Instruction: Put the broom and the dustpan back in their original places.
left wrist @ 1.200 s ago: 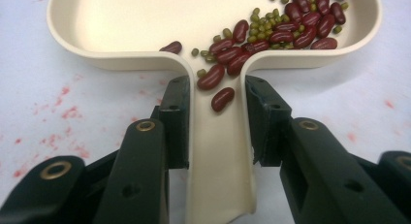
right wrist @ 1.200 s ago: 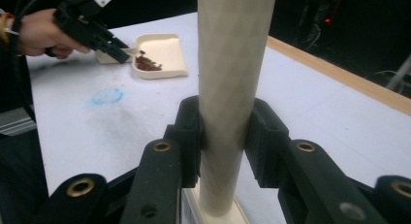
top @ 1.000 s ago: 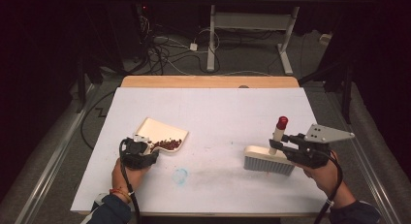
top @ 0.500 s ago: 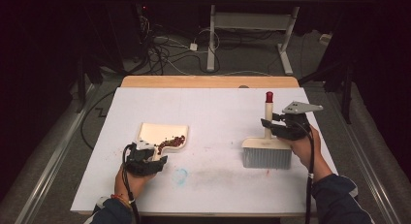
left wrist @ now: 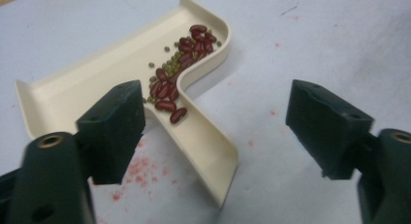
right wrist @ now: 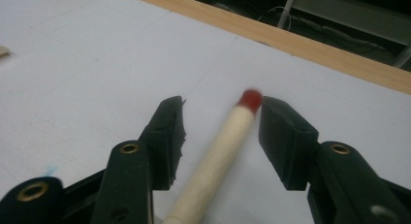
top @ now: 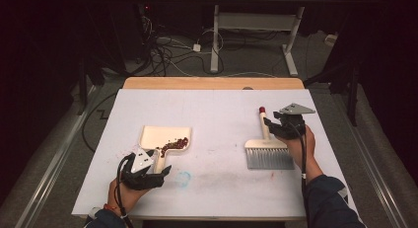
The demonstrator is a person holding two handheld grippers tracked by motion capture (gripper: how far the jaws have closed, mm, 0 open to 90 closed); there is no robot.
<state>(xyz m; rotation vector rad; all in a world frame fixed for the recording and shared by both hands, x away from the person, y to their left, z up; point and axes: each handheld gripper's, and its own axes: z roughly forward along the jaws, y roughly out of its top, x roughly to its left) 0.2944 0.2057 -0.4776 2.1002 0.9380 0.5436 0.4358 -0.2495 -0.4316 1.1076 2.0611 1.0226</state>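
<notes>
- Dustpan [top: 162, 139] lies on the table [top: 217, 109] just ahead of the left gripper [top: 148, 170]; in the left gripper view its cream handle runs back between the jaws, nearer one of them, touching neither as far as I can tell.
- Left gripper's jaws stand wide apart, holding nothing.
- Beans [left wrist: 181, 64], dark red with some small green ones, sit heaped in the pan against its side wall, where the handle begins.
- Brush [top: 268, 151] lies flat under the right gripper [top: 276, 125], bristles toward the person, red-tipped handle [right wrist: 228, 136] pointing away.
- Right gripper's jaws are spread, one on each side of the handle with a gap on both; nothing is gripped.
- Step, as I judge it: sweeping looks done, since the beans are in the pan and the table around it shows only faint stains; both tools look set down, or about to be taken up.
- Next move calls for the left jaws to centre on the pan's handle and close, then lift level so the beans do not roll out of the open front.
- Right jaws would only need to close to take the brush.
</notes>
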